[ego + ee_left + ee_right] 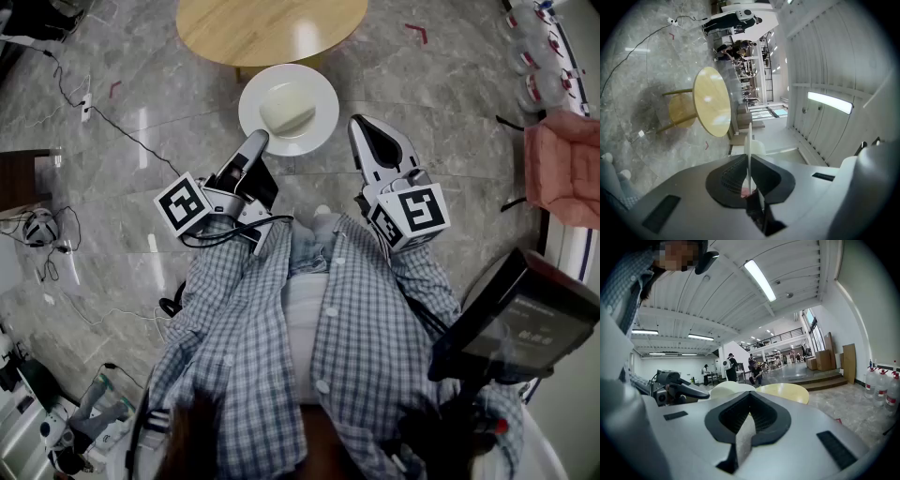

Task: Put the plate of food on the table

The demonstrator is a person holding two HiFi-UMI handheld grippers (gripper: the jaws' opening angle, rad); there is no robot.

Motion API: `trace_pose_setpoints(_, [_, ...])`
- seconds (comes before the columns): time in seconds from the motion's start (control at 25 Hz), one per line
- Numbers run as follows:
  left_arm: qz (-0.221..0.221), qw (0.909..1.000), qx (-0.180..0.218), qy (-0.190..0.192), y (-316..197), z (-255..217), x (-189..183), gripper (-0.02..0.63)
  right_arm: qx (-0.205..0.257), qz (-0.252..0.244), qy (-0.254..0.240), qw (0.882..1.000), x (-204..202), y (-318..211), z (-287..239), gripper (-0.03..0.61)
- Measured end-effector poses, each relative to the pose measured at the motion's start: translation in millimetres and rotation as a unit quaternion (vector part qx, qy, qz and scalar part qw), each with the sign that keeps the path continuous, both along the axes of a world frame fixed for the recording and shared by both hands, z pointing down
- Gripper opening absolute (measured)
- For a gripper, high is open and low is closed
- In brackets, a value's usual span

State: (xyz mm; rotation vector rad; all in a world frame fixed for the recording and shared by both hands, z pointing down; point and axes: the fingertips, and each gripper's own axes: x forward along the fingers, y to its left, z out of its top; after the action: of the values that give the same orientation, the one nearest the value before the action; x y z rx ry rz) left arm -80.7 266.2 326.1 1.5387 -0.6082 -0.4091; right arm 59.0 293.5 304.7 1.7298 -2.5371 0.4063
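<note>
A white plate (309,127) carrying a pale lump of food (286,112) hangs above the floor, just in front of a round wooden table (272,28). My left gripper (256,142) is shut on the plate's near-left rim. In the left gripper view the plate (749,140) stands edge-on as a thin white line between the closed jaws (749,185), with the table (712,101) ahead. My right gripper (367,127) hovers just right of the plate, apart from it, shut with nothing in it. Its own view shows the jaws (749,420) closed, with the table (785,392) beyond.
Grey marble floor with cables (112,122) running at the left. Several water bottles (539,47) and a pink cushion (562,164) are at the right. A black device (516,319) hangs at my lower right. People (754,371) stand far off in the hall.
</note>
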Motion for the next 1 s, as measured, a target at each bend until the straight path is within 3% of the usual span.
trace_pose_setpoints(0.8, [-0.012, 0.9999, 0.003, 0.003, -4, 0, -5, 0.02, -0.008, 0.024, -0.011, 1.0, 10, -3, 2, 0.007])
trace_pose_setpoints(1.0, [-0.032, 0.9993, -0.001, 0.02, -6, -2, -8, 0.02, -0.012, 0.024, -0.008, 1.0, 17, -6, 1, 0.008])
